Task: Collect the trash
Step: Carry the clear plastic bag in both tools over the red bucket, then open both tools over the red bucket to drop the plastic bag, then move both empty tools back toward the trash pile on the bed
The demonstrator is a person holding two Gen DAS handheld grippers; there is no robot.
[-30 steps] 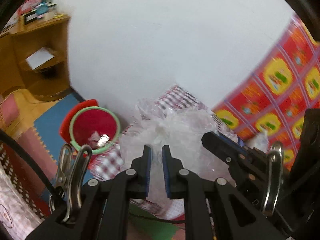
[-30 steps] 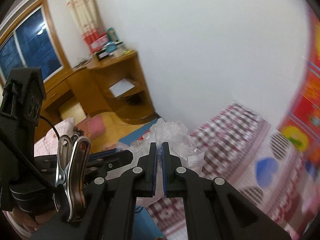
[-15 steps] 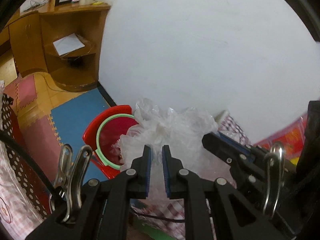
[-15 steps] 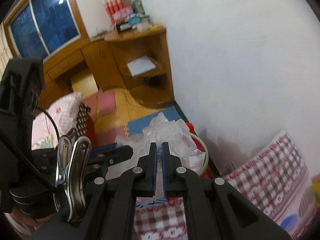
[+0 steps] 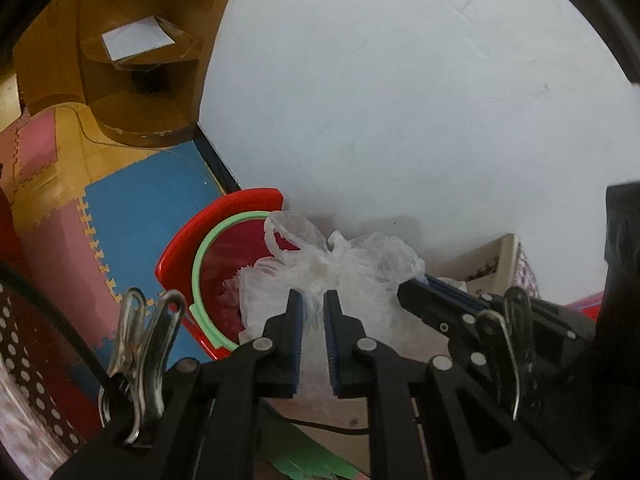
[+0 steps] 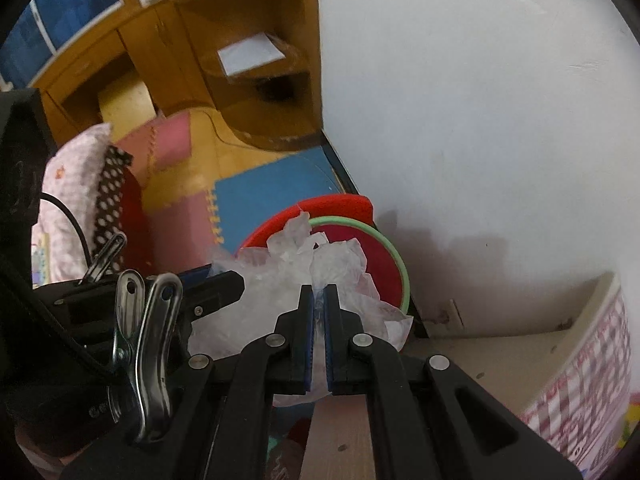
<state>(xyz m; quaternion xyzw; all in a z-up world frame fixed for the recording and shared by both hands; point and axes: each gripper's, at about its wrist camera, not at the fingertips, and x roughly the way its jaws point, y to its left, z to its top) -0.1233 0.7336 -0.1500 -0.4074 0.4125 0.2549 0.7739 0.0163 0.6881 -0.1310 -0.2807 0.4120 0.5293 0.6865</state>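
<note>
A crumpled clear plastic bag [image 5: 344, 276] hangs between both grippers, over the near rim of a red trash bin [image 5: 224, 248] with a green ring. My left gripper [image 5: 314, 300] is shut on the bag's thin film. The right gripper [image 5: 424, 286] shows at the right of the left wrist view, clamped on the bag's other side. In the right wrist view the same bag [image 6: 292, 276] bulges ahead of my right gripper [image 6: 319, 294], shut on it, above the bin [image 6: 360, 252]. The left gripper [image 6: 224, 280] pokes in from the left there.
The bin stands on the floor against a white wall [image 5: 400, 100]. Blue and pink foam mats [image 5: 132, 208] cover the floor beside it. A wooden corner shelf [image 6: 260, 72] holds a white sheet. A bed edge with checked cloth [image 6: 584, 368] lies right; a pillow [image 6: 68, 196] left.
Both grippers have swung from above the bed toward the bin and dropped lower, carrying the bag along. The bin now sits right under the bag. Both grips stay shut.
</note>
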